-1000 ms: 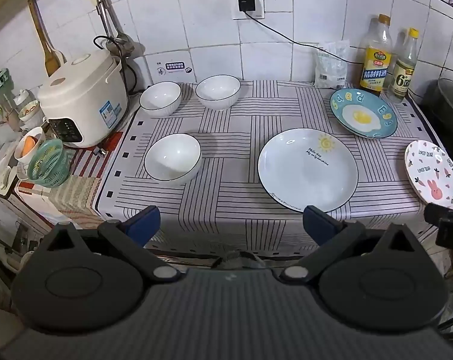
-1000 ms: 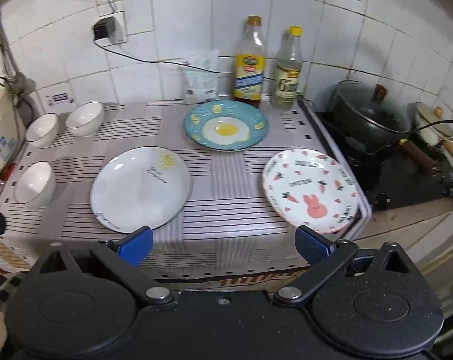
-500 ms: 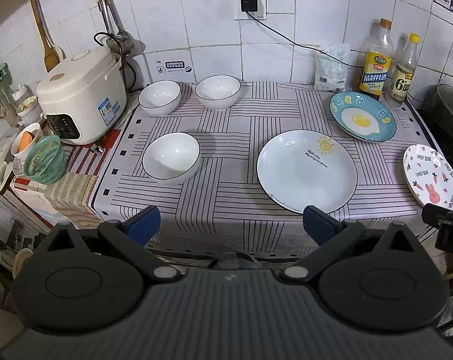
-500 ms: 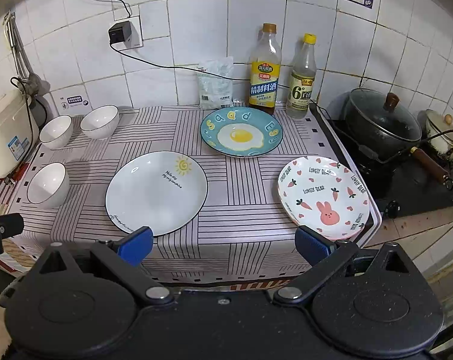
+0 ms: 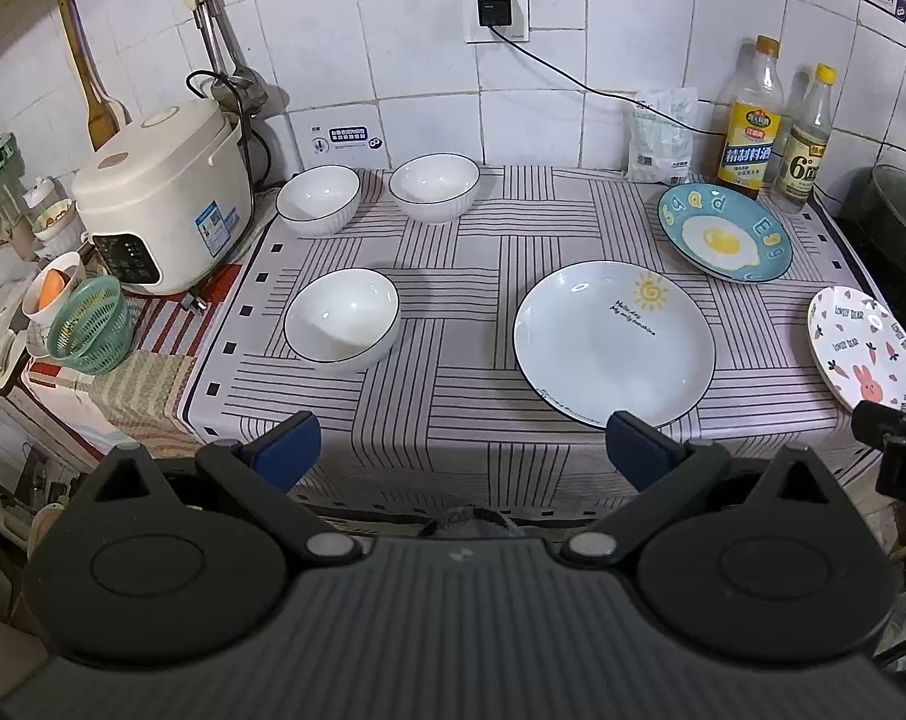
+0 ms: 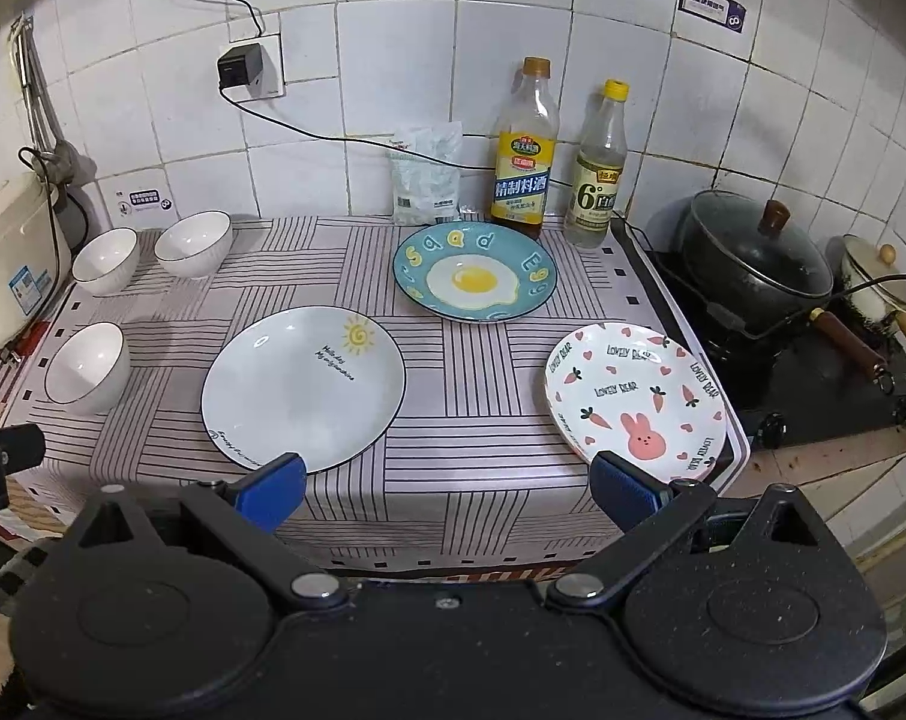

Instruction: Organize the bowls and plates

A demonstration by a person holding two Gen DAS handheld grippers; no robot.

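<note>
Three white bowls sit on the striped cloth: one near the front left (image 5: 342, 324) (image 6: 87, 369), two at the back left (image 5: 318, 199) (image 5: 435, 187). A white sun plate (image 5: 614, 342) (image 6: 303, 387) lies in the middle, a blue fried-egg plate (image 5: 725, 232) (image 6: 476, 280) behind it, a pink rabbit plate (image 5: 864, 354) (image 6: 636, 399) at the right edge. My left gripper (image 5: 462, 447) is open and empty at the cloth's front edge. My right gripper (image 6: 447, 483) is open and empty between the sun plate and the rabbit plate.
A rice cooker (image 5: 159, 204) and a green basket (image 5: 90, 327) stand left of the cloth. Two bottles (image 6: 525, 147) (image 6: 597, 171) and a bag (image 6: 426, 180) stand at the tiled wall. A black pot (image 6: 753, 264) sits on the stove at the right.
Both cameras have risen and pulled back a little, so the counter sits lower and more of the wall shows. Nothing on the cloth has moved.
</note>
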